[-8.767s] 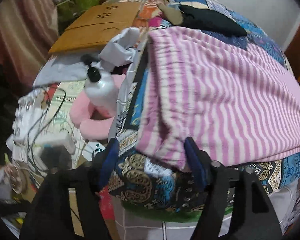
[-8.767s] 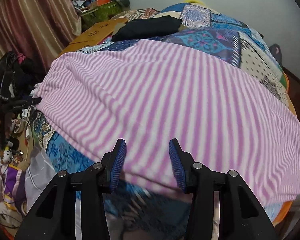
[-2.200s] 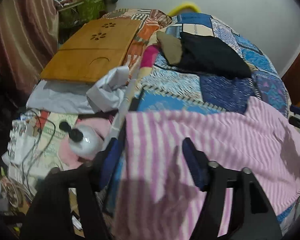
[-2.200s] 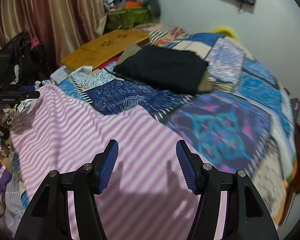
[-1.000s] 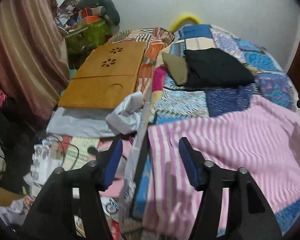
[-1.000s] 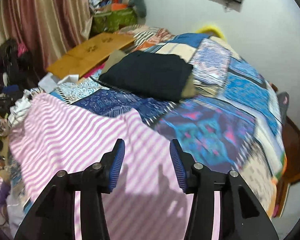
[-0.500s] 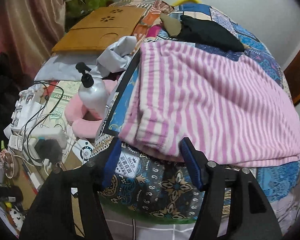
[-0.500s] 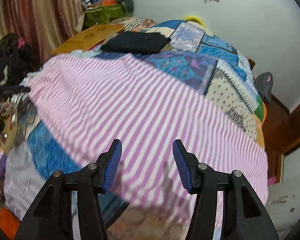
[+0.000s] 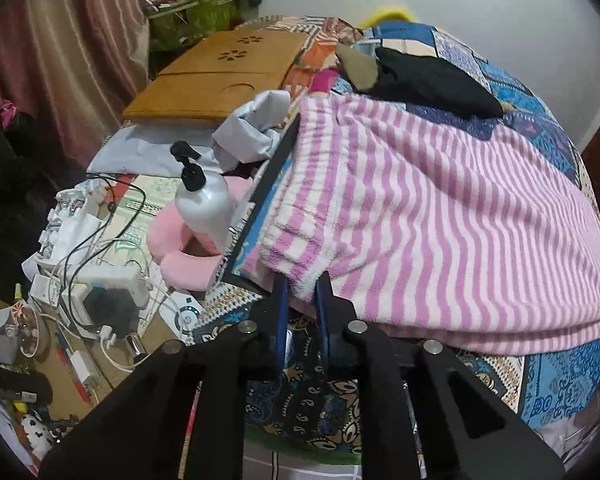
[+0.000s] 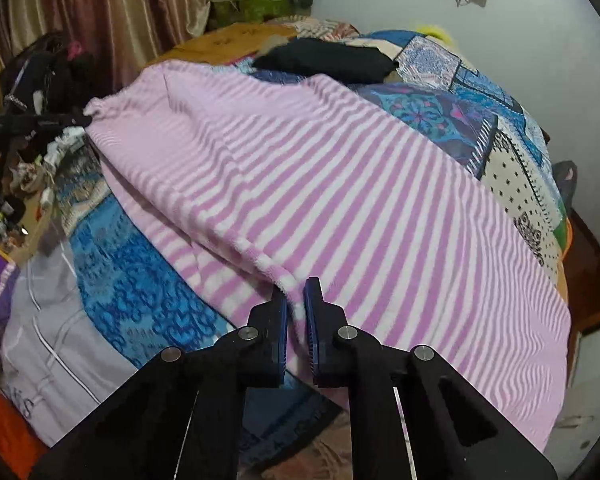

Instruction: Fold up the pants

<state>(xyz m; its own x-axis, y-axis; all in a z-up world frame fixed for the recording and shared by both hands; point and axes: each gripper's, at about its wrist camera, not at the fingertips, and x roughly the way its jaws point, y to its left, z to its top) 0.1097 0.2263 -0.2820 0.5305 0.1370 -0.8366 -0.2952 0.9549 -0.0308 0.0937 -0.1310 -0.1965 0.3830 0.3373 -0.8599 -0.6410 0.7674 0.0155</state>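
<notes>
1. Spread lengthwise across the quilt (image 10: 440,120), frame centre: striped pants (image 10: 340,184) (one fold apparently laid).
2. Closing on the near hem: left gripper (image 9: 302,288).
3. Clamped on the near edge: right gripper (image 10: 296,300).
4. Left: further folds.

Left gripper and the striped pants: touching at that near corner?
Touching. In the left wrist view the left gripper is closing on the fluffy corner hem of the striped pants; the cloth sits pinched between both blue pads, with no gap showing.
</notes>
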